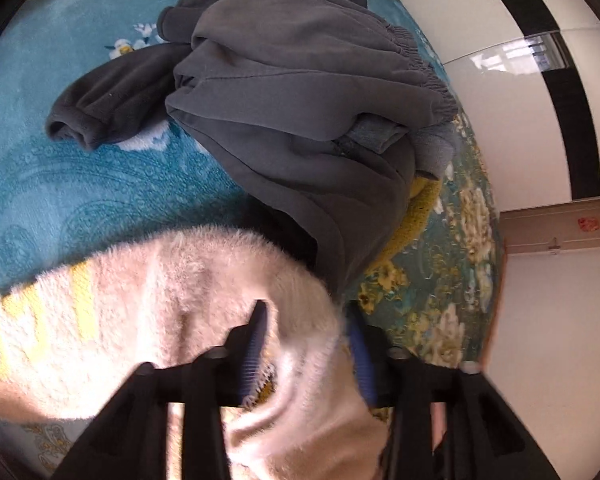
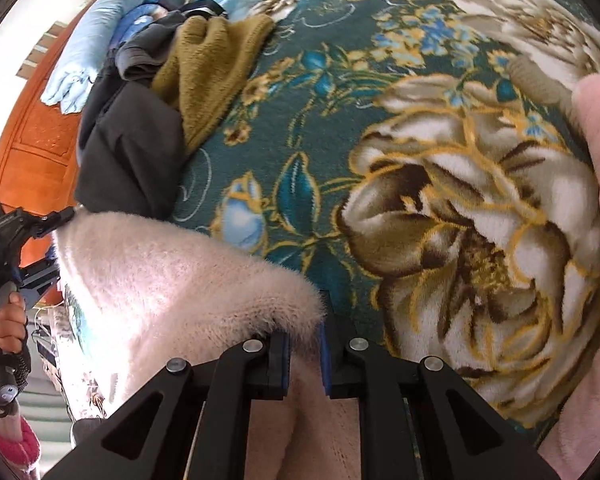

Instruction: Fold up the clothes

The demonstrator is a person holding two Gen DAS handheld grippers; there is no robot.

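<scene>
A: Nearest the lens, what has the left claw (image 1: 306,320) got?

B: The fluffy pink sweater (image 1: 172,304). Its ribbed blue pads (image 1: 256,344) pinch a fold of it, the jaws narrowed on the fabric. Yellow stripes show on the sweater's left part.

A: And the right claw (image 2: 304,320)?

B: Closed to a narrow gap on another edge of the same pink sweater (image 2: 172,272), which drapes between the two claws above the bed. In the right wrist view the left claw's handle sits at the left edge, a hand (image 2: 6,320) wrapped around it.

A: Beyond the sweater?

B: A teal floral blanket (image 1: 60,184) covers the bed. On it lies a heap of dark grey clothes (image 1: 292,92) with an elastic waistband, and an olive-yellow garment (image 2: 212,76) partly under the heap. Farther off, light blue cloth (image 2: 100,36) beside an orange wooden headboard (image 2: 32,148).

A: Any writing or labels?

B: A small red mark on the far door (image 1: 560,228), too small to read. No legible brand anywhere.
</scene>
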